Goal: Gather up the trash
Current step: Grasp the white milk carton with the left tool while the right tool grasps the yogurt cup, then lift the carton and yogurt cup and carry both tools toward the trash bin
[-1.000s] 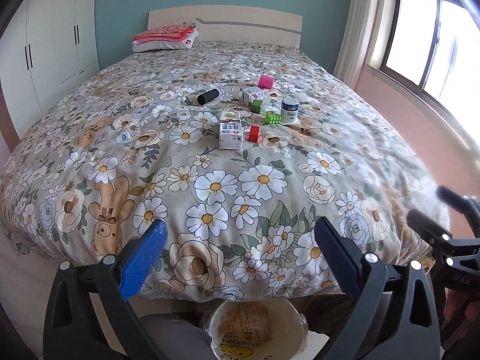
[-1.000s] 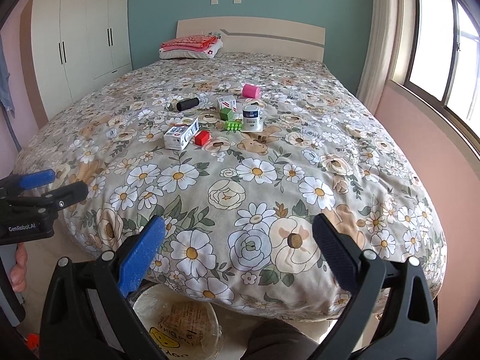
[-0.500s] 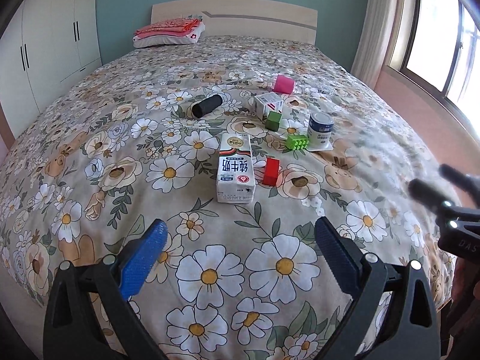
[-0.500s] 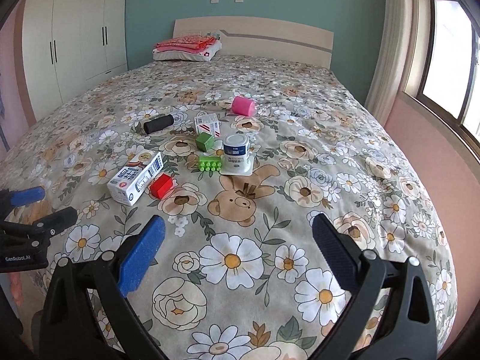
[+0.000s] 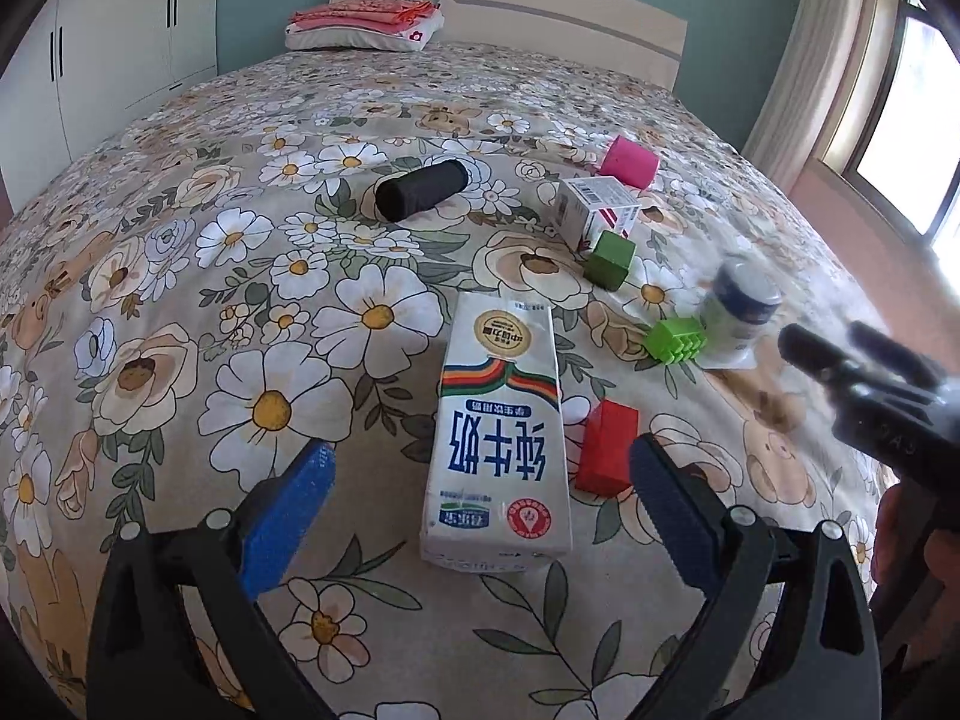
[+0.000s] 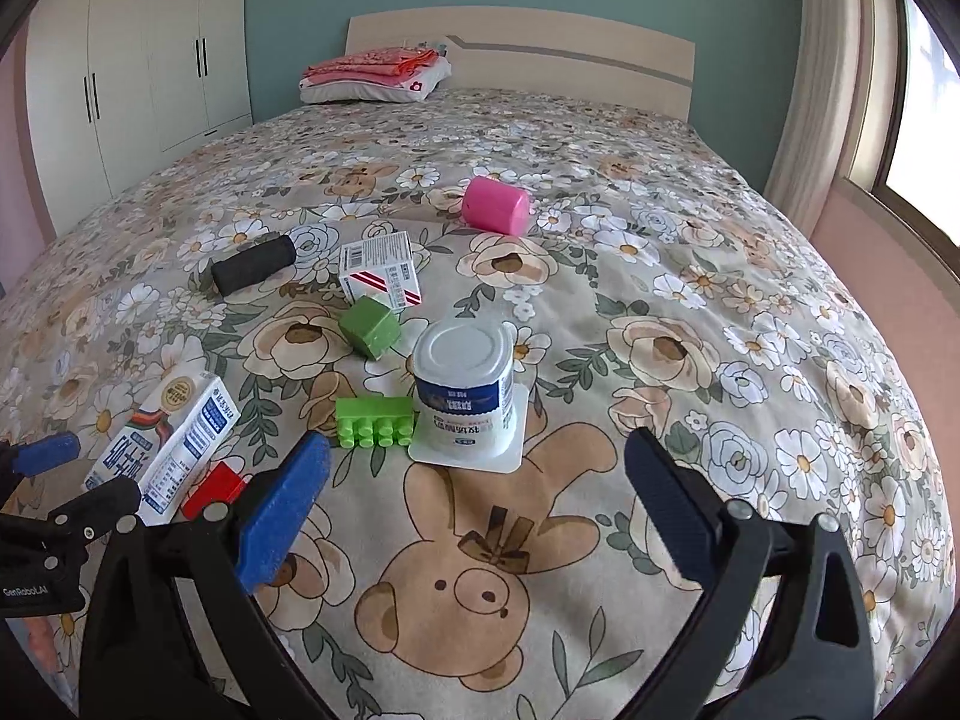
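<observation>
A white milk carton (image 5: 498, 438) lies flat on the floral bedspread, directly ahead of my open left gripper (image 5: 480, 516), whose blue pads flank its near end without touching. It also shows in the right wrist view (image 6: 168, 444). A white and blue yogurt cup (image 6: 465, 393) stands upside down on its lid ahead of my open, empty right gripper (image 6: 480, 498). A small white and red box (image 6: 381, 267) lies further back. The right gripper shows blurred at the right of the left wrist view (image 5: 864, 372).
Toy blocks lie among the trash: a red block (image 5: 606, 447) beside the carton, a green studded brick (image 6: 375, 420), a green cube (image 6: 369, 327). A black roll (image 6: 255, 264) and a pink cup (image 6: 495, 204) lie further back. Pillow and folded red cloth (image 6: 378, 75) sit at the headboard.
Both grippers have moved forward over the bed toward the items. The milk carton now lies between the left pads, and the yogurt cup is close ahead of the right gripper. The bin has left view.
</observation>
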Tool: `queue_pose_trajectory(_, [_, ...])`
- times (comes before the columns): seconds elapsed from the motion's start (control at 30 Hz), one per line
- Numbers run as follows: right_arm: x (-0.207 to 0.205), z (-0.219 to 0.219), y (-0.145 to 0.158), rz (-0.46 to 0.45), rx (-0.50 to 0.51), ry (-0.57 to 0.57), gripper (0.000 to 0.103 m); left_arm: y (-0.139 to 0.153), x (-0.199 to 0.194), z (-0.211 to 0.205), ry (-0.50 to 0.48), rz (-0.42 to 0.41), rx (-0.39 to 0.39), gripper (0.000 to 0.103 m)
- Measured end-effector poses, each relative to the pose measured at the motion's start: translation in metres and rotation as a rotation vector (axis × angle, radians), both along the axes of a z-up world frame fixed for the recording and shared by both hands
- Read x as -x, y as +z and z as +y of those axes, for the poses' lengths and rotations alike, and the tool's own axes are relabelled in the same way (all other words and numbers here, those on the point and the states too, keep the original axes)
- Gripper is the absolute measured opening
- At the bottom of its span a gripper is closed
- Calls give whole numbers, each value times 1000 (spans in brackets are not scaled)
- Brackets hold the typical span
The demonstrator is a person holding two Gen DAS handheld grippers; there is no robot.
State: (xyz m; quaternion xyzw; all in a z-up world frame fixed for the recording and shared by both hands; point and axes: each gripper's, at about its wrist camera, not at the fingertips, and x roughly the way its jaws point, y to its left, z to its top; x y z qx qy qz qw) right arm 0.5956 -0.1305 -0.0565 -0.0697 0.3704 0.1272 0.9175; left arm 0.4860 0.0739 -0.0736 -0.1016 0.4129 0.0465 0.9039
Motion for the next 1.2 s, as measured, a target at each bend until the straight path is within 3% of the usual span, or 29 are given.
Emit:
queue_pose_trajectory(0.07, [-17, 0, -9, 25, -18, -15, 96, -5, -10, 0, 4, 7, -33, 100])
queue_pose_trajectory(0.17, [-39, 1, -21, 58, -30, -35, 96, -13, -22, 2, -2, 23, -10, 98])
queue_pose_trajectory(0.2, [-44, 0, -26, 70, -43, -36, 95, -15, -25, 3, -2, 28, 0, 96])
queue_pose_trajectory(0.23, [-50, 0, -29, 83, -51, -39, 92, -18, -28, 4, -4, 33, 10, 87])
queue_pose_trajectory(0.27, [-55, 1, -34, 105, -54, -37, 80, -22, -32, 5, -5, 41, 18, 73])
queue_pose_trajectory(0.3, [-60, 2, -38, 132, -58, -31, 65, -25, -36, 6, -6, 49, 25, 66])
queue_pose_trajectory(0.33, [-63, 5, -42, 154, -65, -24, 57, -29, -39, 7, -4, 58, 29, 53])
queue_pose_trajectory(0.37, [-64, 6, -45, 158, -60, -27, 49, -32, -42, 8, 3, 62, 27, 49])
queue_pose_trajectory(0.57, [-53, 5, -35, 112, -78, -20, 49, -30, -42, 13, -4, 45, 70, 48])
queue_pose_trajectory(0.77, [-27, -1, -1, 33, -68, -14, 49, -14, -28, 15, -7, 29, 58, 48])
queue_pose_trajectory(1.2, [57, -11, 115, -140, -54, -7, 49, 88, 38, 10, -24, -137, -2, 48])
